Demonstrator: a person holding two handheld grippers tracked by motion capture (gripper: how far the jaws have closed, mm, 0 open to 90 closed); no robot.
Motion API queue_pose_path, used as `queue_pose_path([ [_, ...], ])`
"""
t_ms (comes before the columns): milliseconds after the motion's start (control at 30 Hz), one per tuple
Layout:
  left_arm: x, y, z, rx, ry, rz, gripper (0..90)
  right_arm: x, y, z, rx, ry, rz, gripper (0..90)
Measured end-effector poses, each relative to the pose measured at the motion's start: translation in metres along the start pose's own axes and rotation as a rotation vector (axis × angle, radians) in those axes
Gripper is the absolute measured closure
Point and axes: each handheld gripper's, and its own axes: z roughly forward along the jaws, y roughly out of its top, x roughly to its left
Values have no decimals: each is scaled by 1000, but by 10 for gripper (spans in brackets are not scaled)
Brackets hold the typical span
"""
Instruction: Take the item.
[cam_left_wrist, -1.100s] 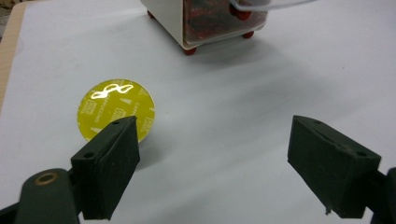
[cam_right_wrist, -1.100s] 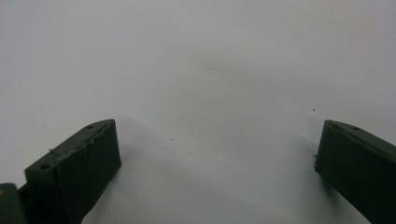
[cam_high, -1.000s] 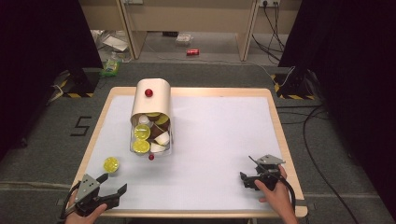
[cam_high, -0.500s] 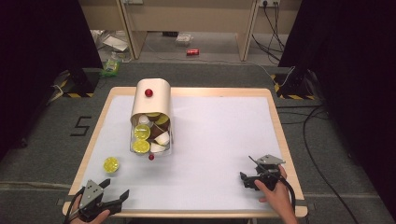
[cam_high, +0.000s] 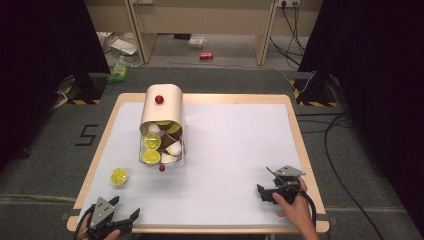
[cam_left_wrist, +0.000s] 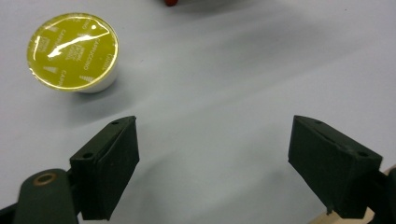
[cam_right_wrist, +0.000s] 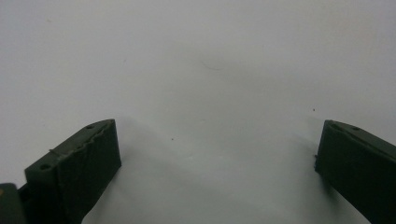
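Your left tool (cam_high: 125, 217) sits at the bench's (cam_high: 235, 145) near-left edge, jaws spread wide and empty. A yellow-lidded capsule (cam_left_wrist: 72, 51) lies just ahead of it, apart from the tipped container (cam_high: 161, 127) spilling more capsules. Your right tool (cam_high: 265, 192) rests near the right edge, jaws also apart.

Left gripper (cam_left_wrist: 215, 163) showing black blocky jaws with screw holes, brass rivet; right gripper (cam_high: 267, 194) trailing black cable, wearing grey three-cornered plate.
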Motion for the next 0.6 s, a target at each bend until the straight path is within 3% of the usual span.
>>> queue_pose_path([
  [200, -3, -4, 2, 25, -9, -1, 160, 0, 0, 0, -1, 0, -3, 4],
  [600, -3, -8, 2, 7, -11, -20, 153, 0, 0, 0, -1, 0, -4, 4],
])
